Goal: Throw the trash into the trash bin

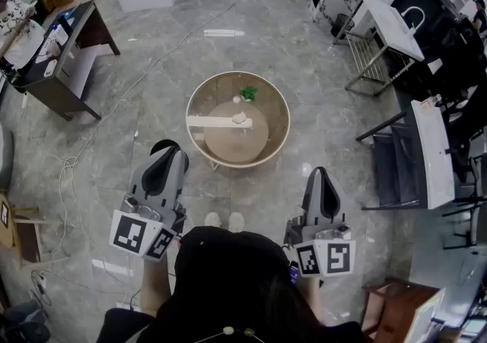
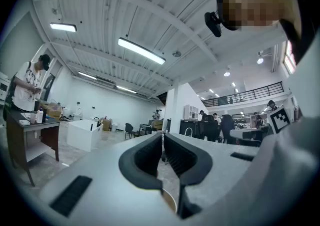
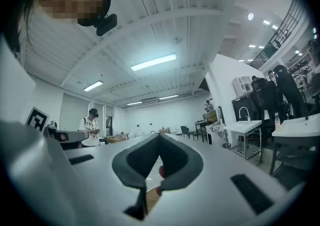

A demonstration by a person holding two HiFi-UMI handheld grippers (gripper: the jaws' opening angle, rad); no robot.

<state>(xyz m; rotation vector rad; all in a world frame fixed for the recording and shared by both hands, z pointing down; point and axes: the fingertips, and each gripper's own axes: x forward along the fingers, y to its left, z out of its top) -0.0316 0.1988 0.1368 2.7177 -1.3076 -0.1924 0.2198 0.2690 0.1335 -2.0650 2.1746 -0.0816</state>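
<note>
Soft, even light is falling from overhead onto the glossy grey floor [image 1: 152, 113], which is throwing back pale streaks of glare. Only short, faint shadows are lying under the desk [image 1: 72, 26] at the left edge. In my two gripper views the long ceiling lamps [image 2: 141, 50] are burning out to white. The wide lens is bowing the beams and darkening every corner to black. My left gripper [image 2: 163, 137] and right gripper [image 3: 159, 140], close to the lens, are blurring slightly, while the far room is showing sharper.
</note>
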